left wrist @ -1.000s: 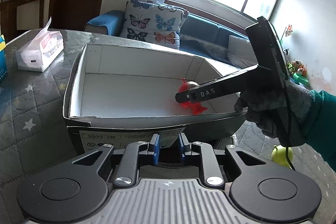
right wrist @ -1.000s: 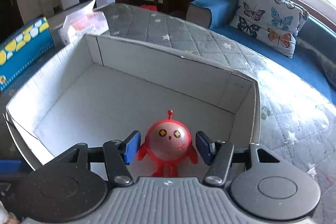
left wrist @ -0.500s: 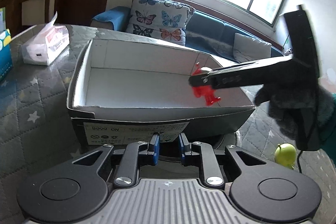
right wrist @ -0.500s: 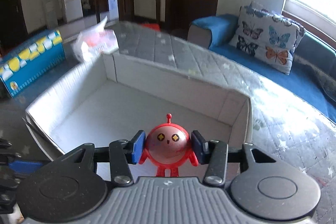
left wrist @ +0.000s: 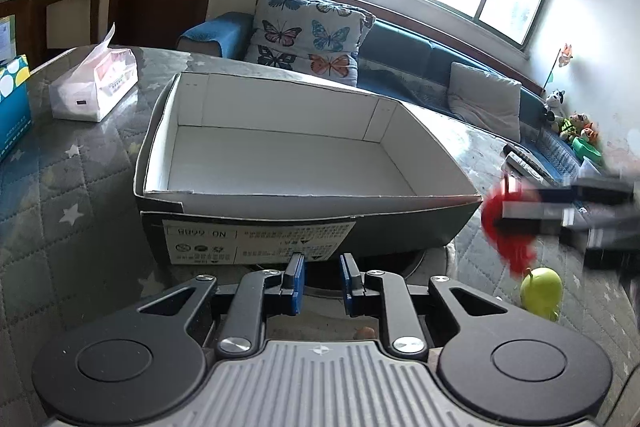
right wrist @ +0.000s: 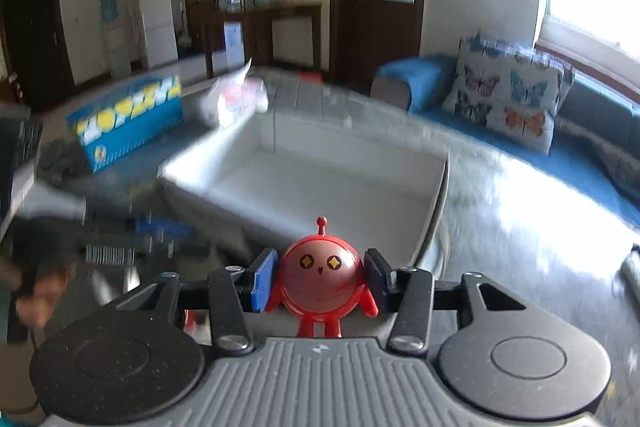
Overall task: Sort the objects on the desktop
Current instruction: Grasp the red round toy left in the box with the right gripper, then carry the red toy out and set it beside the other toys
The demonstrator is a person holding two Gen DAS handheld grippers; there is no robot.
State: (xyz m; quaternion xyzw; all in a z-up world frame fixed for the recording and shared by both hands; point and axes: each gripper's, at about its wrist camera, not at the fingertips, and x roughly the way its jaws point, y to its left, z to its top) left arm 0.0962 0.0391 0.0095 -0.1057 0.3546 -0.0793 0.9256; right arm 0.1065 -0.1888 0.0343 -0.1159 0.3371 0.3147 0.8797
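My right gripper (right wrist: 320,279) is shut on a red round robot toy (right wrist: 320,275) and holds it in the air outside the near right corner of the white-lined cardboard box (right wrist: 436,203). In the left wrist view the toy (left wrist: 506,223) and right gripper (left wrist: 520,211) are a blur to the right of the box (left wrist: 256,227), above a green apple-shaped toy (left wrist: 541,291) on the table. My left gripper (left wrist: 320,283) is low in front of the box's near wall, its jaws a little apart and holding nothing. The box interior shows nothing inside.
A tissue pack (left wrist: 94,89) and a blue and yellow carton (left wrist: 12,107) stand on the grey star-patterned tabletop (left wrist: 60,219) to the left of the box. Remote controls (left wrist: 528,163) lie at the far right. A sofa with a butterfly cushion (left wrist: 308,35) lies beyond the table.
My right gripper closed on the red toy inside the box, lifted it and carried it out over the box's right wall. The left gripper pulled back a little from the box.
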